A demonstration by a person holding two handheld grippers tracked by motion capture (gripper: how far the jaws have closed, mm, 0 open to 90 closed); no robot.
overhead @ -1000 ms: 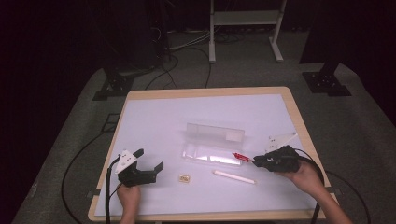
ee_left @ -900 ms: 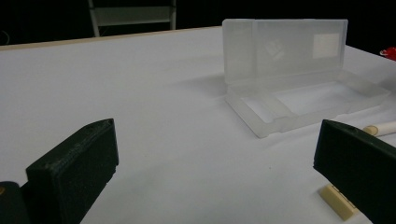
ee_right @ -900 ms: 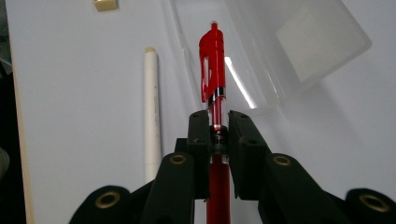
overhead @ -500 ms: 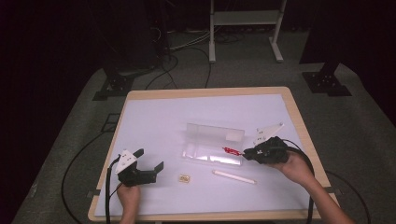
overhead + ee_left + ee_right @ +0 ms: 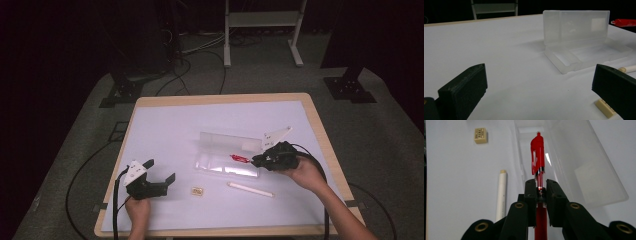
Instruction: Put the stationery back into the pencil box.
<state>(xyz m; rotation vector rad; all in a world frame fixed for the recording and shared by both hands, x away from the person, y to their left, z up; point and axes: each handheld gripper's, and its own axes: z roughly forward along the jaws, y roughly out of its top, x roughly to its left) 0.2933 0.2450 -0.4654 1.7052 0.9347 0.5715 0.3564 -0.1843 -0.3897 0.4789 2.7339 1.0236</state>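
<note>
The right gripper (image 5: 256, 161) pinches a red pen (image 5: 538, 157) between its two jaws, which press on the barrel just below the clip, so that the capped end juts out ahead of them. In the high view the pen (image 5: 240, 159) sticks out to the left of the gripper, over the right end of the clear case (image 5: 226, 155), which lies open near the middle of the table (image 5: 150, 102), a little toward its right edge. The case has its lid standing up on the far side and its shallow tray (image 5: 589, 56) lying flat on the near side (the tray looks bare inside, as far as the left gripper view shows it). From the right gripper view the pen points along the tray's length, with the lid to the right of it; whether the tip touches the tray I cannot tell.

A white stick (image 5: 251, 189), capped at one end, lies on the table between the case and the near edge, just in front of the right hand (image 5: 305, 174). A small cream eraser (image 5: 198, 191) lies to the left of it, well apart from the case.

The left gripper (image 5: 162, 171) rests near the near left corner, its jaws spread wide with nothing between them, pointing toward the eraser and the case.
</note>
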